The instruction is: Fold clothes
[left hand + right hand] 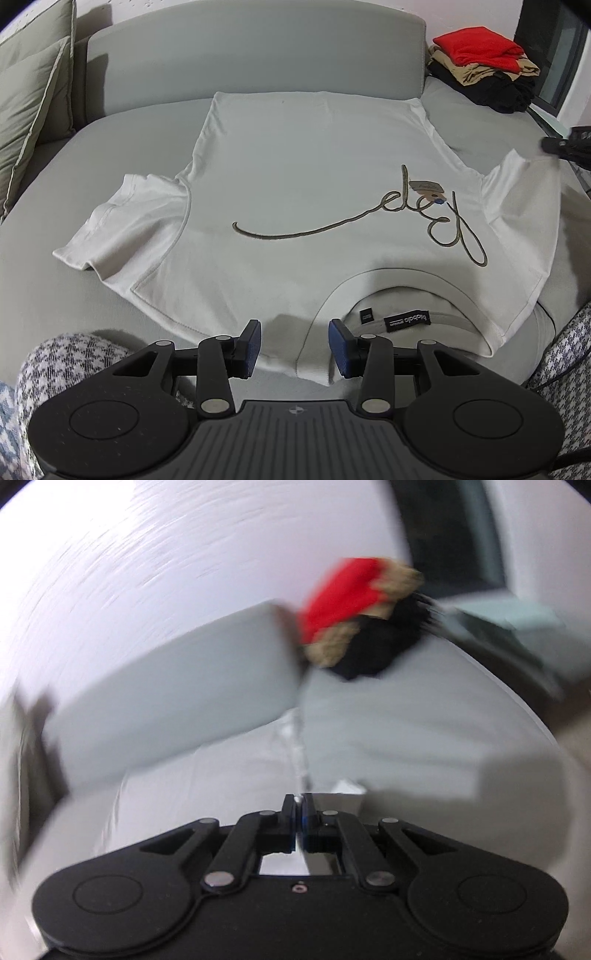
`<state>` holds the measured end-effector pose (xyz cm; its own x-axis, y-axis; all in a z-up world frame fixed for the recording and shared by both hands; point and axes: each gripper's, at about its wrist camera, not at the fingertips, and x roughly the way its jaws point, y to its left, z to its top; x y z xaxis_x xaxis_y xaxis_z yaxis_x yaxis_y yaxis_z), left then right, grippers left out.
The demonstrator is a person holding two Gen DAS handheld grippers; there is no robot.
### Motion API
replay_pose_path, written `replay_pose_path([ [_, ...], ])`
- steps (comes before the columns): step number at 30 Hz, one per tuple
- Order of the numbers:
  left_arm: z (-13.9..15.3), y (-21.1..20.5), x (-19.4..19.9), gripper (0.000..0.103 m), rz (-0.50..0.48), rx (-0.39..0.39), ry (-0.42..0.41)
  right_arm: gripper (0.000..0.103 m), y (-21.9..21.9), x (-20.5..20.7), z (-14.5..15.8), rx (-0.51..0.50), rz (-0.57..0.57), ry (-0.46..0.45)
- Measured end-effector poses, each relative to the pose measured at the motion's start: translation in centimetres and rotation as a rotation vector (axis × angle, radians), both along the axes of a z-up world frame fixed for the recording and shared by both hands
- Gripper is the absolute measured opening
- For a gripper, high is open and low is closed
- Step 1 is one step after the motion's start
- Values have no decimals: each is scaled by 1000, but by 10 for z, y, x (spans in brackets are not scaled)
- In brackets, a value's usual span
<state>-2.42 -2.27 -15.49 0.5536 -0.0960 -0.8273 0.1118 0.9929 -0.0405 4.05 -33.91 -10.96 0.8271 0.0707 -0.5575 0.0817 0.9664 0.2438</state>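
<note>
A white T-shirt [295, 177] with a looping olive script across its chest lies flat on the grey sofa seat [37, 280], collar toward me. My left gripper [297, 347] is open, its blue pads either side of the shirt's near shoulder edge beside the collar, with nothing between them. In the left wrist view my right gripper [554, 146] sits at the far right, at the tip of the shirt's sleeve. The right wrist view is blurred: there my right gripper [299, 806] is shut on a thin strip of the white T-shirt [301, 757].
A stack of folded clothes [484, 66], red over tan over black, sits at the back right corner, also blurred in the right wrist view as the stack [362, 616]. Grey backrest [258, 55] behind, cushions [29, 92] at left. A person's houndstooth-clad knees [66, 362] flank the left gripper.
</note>
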Motion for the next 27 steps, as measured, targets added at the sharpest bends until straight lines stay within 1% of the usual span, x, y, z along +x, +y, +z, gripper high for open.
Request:
replay_pose_path([
  [3, -3, 4, 0, 40, 10, -6, 5, 3, 50, -3, -7, -179, 172, 15],
  [4, -3, 6, 0, 40, 14, -7, 6, 3, 63, -5, -12, -224, 220, 28],
  [6, -4, 8, 0, 40, 20, -11, 7, 3, 83, -10, -25, -271, 303, 77],
  [8, -4, 10, 0, 40, 27, -15, 7, 6, 102, -15, -38, -312, 385, 127],
  [9, -4, 11, 1, 40, 31, -16, 6, 17, 104, -18, -41, -305, 422, 158],
  [10, -4, 12, 1, 40, 33, -14, 6, 32, 102, -22, -43, -288, 447, 182],
  [11, -4, 13, 1, 40, 36, -15, 4, 36, 100, -26, -43, -269, 466, 200],
  [12, -4, 13, 2, 40, 38, -15, 3, 40, 92, -31, -40, -236, 455, 190],
  [13, -4, 14, 2, 40, 41, -19, 4, 42, 79, -31, -35, -188, 426, 183],
  [14, -4, 15, 3, 40, 44, -23, 5, 43, 62, -31, -30, -126, 373, 184],
  [17, -4, 14, 4, 40, 50, -31, 10, 44, -5, -21, -28, 123, 139, 222],
  [19, -4, 12, 3, 40, 46, -27, 9, 43, -50, -15, -40, 339, -33, 301],
  [21, -4, 11, 2, 40, 42, -23, 8, 41, -75, -14, -54, 469, -114, 399],
  [22, -4, 10, 2, 40, 42, -21, 7, 41, -78, -13, -59, 468, -133, 444],
  [24, -4, 10, 1, 40, 41, -18, 6, 38, -77, -11, -67, 438, -149, 489],
  [27, -3, 9, -1, 40, 39, -14, 3, 37, -73, -6, -76, 431, -135, 498],
])
